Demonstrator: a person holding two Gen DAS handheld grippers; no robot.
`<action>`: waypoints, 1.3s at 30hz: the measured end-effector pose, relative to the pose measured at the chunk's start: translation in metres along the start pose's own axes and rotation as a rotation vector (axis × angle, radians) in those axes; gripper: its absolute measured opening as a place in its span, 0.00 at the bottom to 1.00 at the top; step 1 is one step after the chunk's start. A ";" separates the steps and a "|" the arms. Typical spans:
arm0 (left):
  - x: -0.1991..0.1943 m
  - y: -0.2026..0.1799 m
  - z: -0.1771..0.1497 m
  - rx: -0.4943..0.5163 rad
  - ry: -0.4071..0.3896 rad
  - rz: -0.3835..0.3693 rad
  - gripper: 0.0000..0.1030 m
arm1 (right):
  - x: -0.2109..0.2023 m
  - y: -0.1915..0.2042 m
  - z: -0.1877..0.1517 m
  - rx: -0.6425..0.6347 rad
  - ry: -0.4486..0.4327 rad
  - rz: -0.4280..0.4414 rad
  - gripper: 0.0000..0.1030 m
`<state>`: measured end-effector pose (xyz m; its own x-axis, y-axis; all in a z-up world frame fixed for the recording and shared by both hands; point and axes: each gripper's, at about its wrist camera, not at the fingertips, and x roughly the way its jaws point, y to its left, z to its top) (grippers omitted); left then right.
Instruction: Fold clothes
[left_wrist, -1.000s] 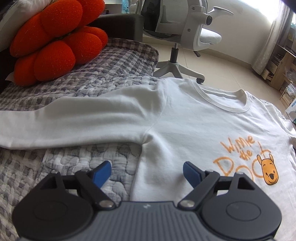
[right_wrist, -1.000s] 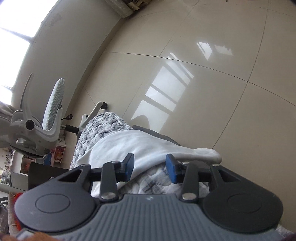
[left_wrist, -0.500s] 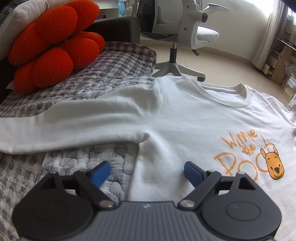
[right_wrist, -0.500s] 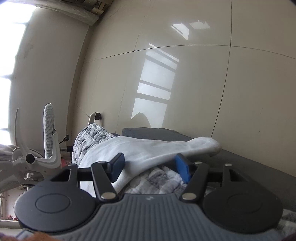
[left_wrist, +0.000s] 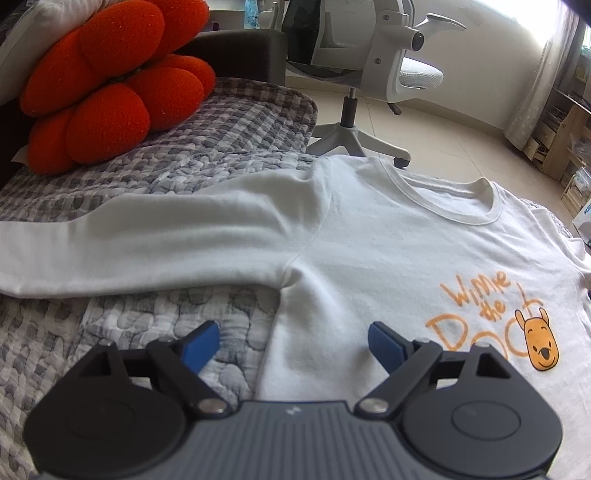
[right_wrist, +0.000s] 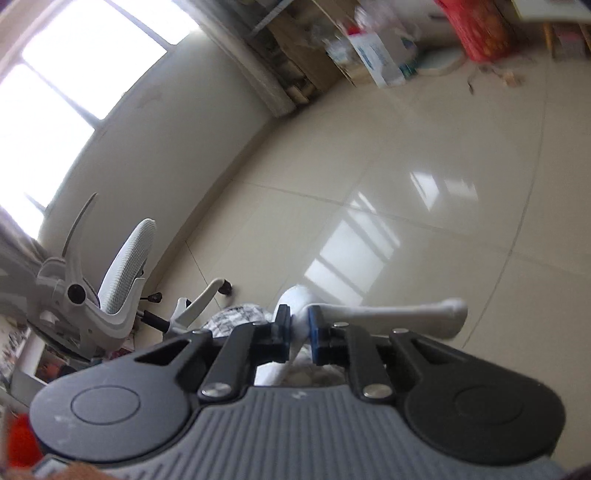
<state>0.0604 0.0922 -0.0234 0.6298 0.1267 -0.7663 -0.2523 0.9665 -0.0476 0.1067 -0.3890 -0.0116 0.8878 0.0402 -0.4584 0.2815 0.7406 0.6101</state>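
Observation:
A white long-sleeved shirt (left_wrist: 388, 251) with an orange bear print lies flat, front up, on a grey quilted cover (left_wrist: 110, 332). One sleeve (left_wrist: 147, 236) stretches out to the left. My left gripper (left_wrist: 291, 341) hovers open over the shirt's side edge below the armpit, nothing between its fingers. In the right wrist view my right gripper (right_wrist: 300, 328) is shut on the shirt's other sleeve (right_wrist: 391, 314), lifted off the cover, its cuff sticking out to the right.
An orange flower-shaped cushion (left_wrist: 107, 85) rests at the back left of the cover. A white office chair (left_wrist: 373, 70) stands on the tiled floor (right_wrist: 406, 184) beyond the shirt. Shelves and boxes (right_wrist: 354, 44) line the far wall.
My right gripper has shut on the sleeve and lifted it, the view swinging upward. My left gripper stays open and has barely shifted.

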 end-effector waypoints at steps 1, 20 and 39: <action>0.000 0.000 0.000 -0.004 0.000 -0.001 0.86 | -0.008 0.015 -0.005 -0.084 -0.036 0.033 0.13; -0.004 0.011 0.004 -0.073 0.010 -0.055 0.86 | -0.051 0.154 -0.220 -1.600 0.209 0.488 0.38; -0.014 0.016 0.007 -0.139 -0.031 -0.118 0.86 | -0.041 0.203 -0.246 -1.469 0.112 0.482 0.39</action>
<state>0.0527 0.1076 -0.0089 0.6826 0.0229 -0.7304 -0.2727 0.9353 -0.2255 0.0382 -0.0756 -0.0281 0.7365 0.4586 -0.4972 -0.6651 0.6250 -0.4087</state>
